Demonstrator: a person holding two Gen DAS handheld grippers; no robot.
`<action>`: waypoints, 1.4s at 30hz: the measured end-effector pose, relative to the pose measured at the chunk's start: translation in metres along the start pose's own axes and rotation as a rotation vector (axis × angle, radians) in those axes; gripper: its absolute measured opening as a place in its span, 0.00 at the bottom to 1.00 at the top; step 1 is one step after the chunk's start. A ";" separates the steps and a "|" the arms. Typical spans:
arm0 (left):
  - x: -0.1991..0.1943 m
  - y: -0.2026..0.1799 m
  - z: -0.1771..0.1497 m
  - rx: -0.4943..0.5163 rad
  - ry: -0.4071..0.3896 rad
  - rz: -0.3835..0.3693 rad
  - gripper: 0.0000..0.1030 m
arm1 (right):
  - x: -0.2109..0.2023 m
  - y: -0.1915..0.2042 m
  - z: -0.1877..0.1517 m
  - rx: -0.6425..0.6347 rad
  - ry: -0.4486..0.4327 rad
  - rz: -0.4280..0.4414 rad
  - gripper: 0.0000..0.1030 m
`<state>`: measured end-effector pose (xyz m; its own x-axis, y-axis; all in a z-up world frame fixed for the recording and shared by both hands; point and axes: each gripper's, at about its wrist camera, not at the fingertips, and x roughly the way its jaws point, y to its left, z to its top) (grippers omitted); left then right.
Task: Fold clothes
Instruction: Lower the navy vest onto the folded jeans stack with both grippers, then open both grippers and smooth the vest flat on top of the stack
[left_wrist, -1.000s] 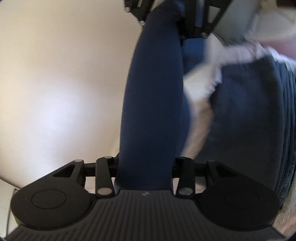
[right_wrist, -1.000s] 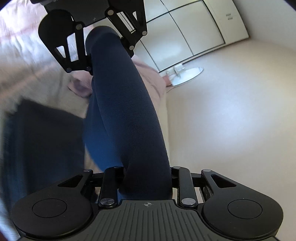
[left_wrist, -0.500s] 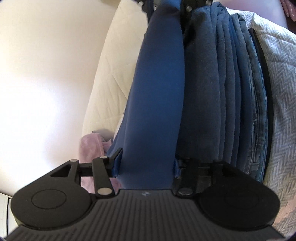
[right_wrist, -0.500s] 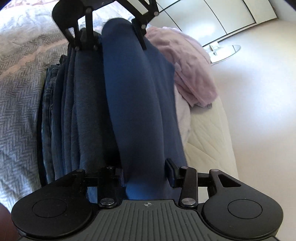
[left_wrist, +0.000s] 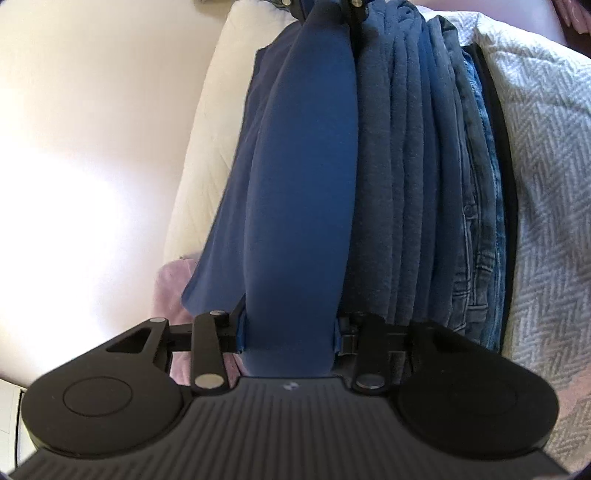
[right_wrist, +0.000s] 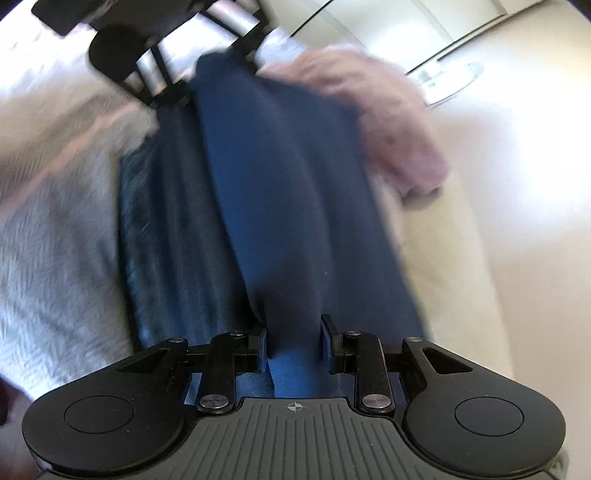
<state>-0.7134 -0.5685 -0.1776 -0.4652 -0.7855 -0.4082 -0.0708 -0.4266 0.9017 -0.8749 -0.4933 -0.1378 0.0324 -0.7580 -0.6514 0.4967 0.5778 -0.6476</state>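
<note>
A folded blue garment (left_wrist: 299, 192) stretches between my two grippers and lies against a stack of folded dark blue clothes (left_wrist: 413, 166) with jeans (left_wrist: 476, 229) at its far side. My left gripper (left_wrist: 290, 332) has the garment's near end filling the gap between its pads, and its jaws are closing on it. In the blurred right wrist view, my right gripper (right_wrist: 293, 343) is likewise closing its jaws on the other end of the blue garment (right_wrist: 280, 192). Each gripper shows at the top of the other's view, the right gripper (left_wrist: 325, 7) and the left gripper (right_wrist: 173, 77).
A grey herringbone blanket (left_wrist: 546, 177) covers the bed under the stack. A pink garment (right_wrist: 399, 125) lies crumpled beside the blue one, near the white quilted mattress edge (left_wrist: 207, 140). Cream floor lies beyond the bed's edge.
Both grippers came down with the blue garment from mid-air to beside the folded stack. The right wrist view has tilted and blurred, and more of the pink garment shows.
</note>
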 end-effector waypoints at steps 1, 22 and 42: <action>0.000 0.005 -0.003 -0.012 0.002 -0.004 0.34 | -0.001 -0.002 0.002 0.013 0.001 -0.004 0.26; -0.016 0.006 -0.050 -0.044 0.024 0.014 0.32 | -0.017 0.017 0.000 0.081 0.003 0.009 0.26; -0.130 0.139 -0.074 -0.509 0.026 -0.161 0.42 | 0.002 0.024 0.014 0.049 0.052 0.005 0.28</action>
<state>-0.5974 -0.5591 -0.0098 -0.4612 -0.7001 -0.5452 0.3003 -0.7013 0.6465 -0.8508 -0.4855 -0.1495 -0.0095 -0.7380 -0.6747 0.5382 0.5649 -0.6255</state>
